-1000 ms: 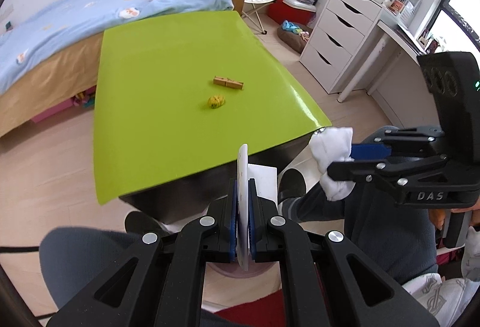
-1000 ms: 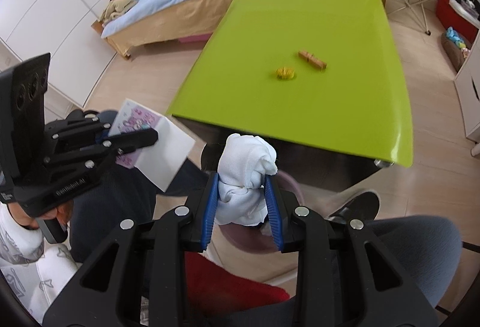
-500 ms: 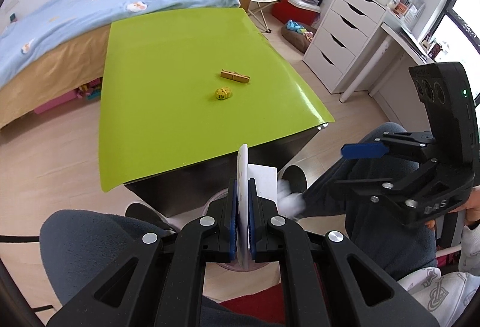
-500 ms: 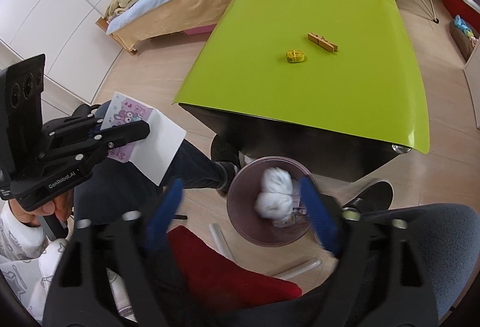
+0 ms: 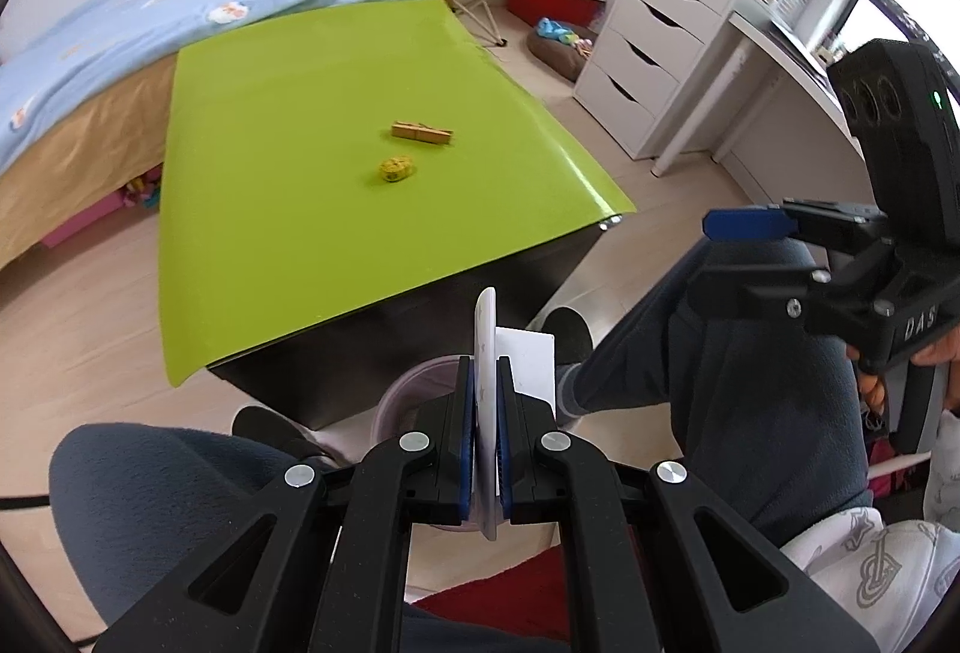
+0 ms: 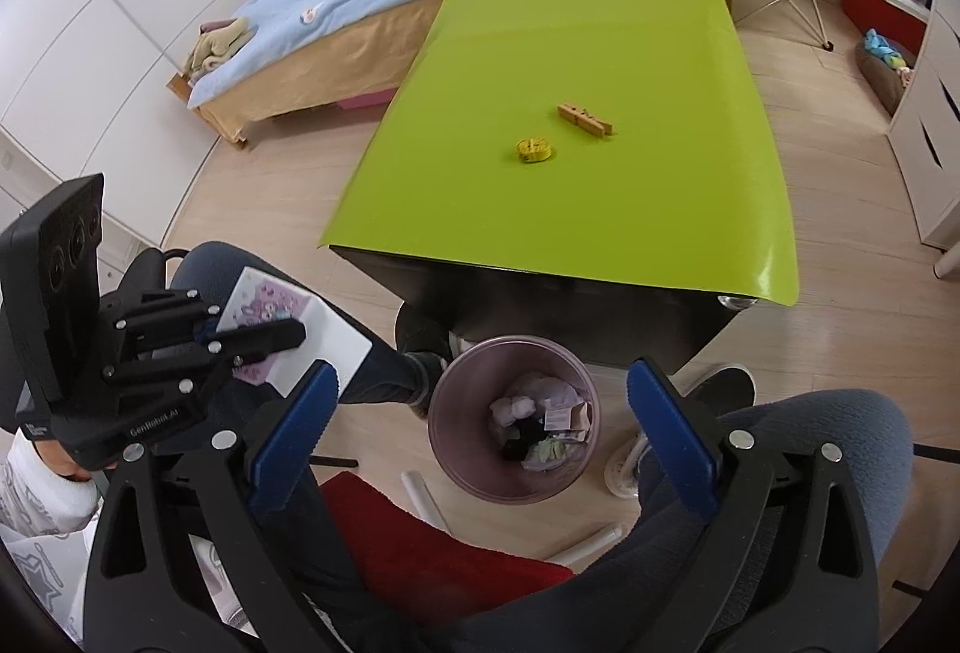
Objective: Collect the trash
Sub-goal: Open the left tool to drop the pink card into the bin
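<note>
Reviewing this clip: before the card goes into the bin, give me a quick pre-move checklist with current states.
1. Left gripper shut on card: ok.
2. Right gripper open, nothing in it: ok.
3. Bin mouth unobstructed, room inside: ok.
4. Left gripper above the bin: not ok in the right wrist view, it sits off to the side.
5. Table free of trash: not ok, clothespin and yellow piece remain.
</note>
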Action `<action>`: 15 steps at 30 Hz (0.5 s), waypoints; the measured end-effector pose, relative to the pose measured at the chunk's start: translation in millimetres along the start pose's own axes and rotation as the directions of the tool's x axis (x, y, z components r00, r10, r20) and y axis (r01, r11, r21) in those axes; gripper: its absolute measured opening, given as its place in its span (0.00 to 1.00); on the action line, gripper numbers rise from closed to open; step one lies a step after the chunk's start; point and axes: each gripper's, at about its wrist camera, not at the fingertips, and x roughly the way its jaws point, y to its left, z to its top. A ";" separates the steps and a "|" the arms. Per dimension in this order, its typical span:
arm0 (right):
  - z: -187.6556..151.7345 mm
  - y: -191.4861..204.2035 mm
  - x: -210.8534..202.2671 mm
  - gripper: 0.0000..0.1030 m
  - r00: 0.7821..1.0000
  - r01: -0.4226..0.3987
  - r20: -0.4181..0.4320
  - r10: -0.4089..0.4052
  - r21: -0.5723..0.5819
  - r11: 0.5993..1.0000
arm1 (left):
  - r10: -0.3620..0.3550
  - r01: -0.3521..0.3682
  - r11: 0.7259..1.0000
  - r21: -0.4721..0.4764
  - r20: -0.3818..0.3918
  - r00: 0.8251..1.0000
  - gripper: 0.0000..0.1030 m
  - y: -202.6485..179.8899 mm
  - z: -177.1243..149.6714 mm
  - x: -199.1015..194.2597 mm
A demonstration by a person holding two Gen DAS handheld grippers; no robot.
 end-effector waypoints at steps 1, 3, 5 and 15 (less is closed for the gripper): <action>0.2 -0.3 -1.0 0.93 1.000 0.001 0.002 -0.001 0.001 1.000 | -0.004 0.004 1.000 0.007 0.000 1.000 0.06 -1.8 0.2 -0.1; 0.6 -2.0 -3.4 0.93 1.000 0.005 0.010 -0.006 0.005 1.000 | -0.008 0.008 1.000 0.016 -0.004 1.000 0.09 -4.0 0.5 1.4; 0.8 -4.0 -5.2 0.93 1.000 0.007 0.015 -0.007 0.010 1.000 | -0.011 0.012 1.000 0.020 -0.008 1.000 0.12 -4.6 0.7 3.6; -1.4 -6.8 -4.8 0.93 1.000 0.005 0.018 -0.006 0.017 1.000 | 0.009 -0.009 1.000 -0.025 0.004 1.000 0.84 1.9 1.2 6.6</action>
